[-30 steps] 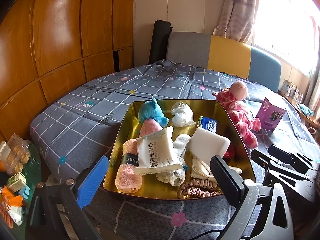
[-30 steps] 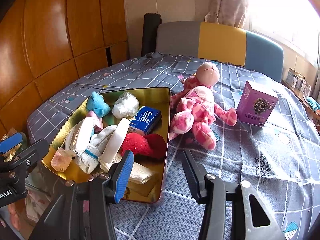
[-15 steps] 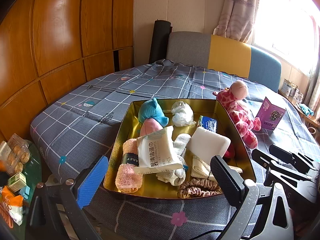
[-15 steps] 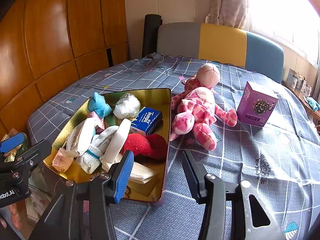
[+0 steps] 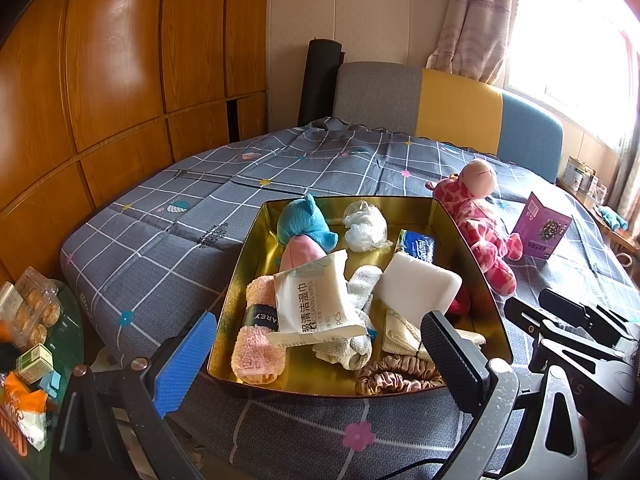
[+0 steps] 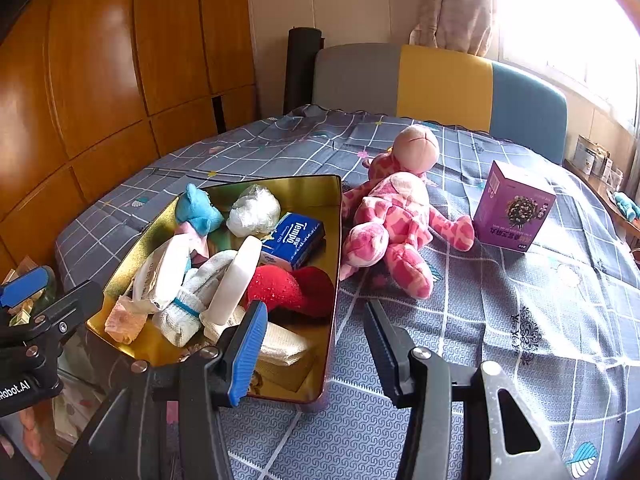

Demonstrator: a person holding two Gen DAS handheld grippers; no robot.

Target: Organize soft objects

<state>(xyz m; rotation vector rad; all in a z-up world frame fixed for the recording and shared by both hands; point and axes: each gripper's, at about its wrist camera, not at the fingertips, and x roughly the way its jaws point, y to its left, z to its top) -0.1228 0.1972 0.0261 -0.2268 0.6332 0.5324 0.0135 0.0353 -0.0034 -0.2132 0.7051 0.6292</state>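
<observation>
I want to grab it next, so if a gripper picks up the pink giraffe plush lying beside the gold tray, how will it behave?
The pink giraffe plush looks stuffed and soft, so it will likely squash under the pads. Its splayed legs will probably dangle. Sprawled flat on the tablecloth, it seems unlikely to roll.

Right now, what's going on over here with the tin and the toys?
Nothing is being handled. Both grippers, left gripper and right gripper, hover with fingers apart and empty at the near edge of the gold tin. The tin already holds a blue plush, wet wipes pack, Tempo tissue pack, pink towel and scrunchie. The pink giraffe plush lies outside on the bedspread, beside a purple box.
</observation>
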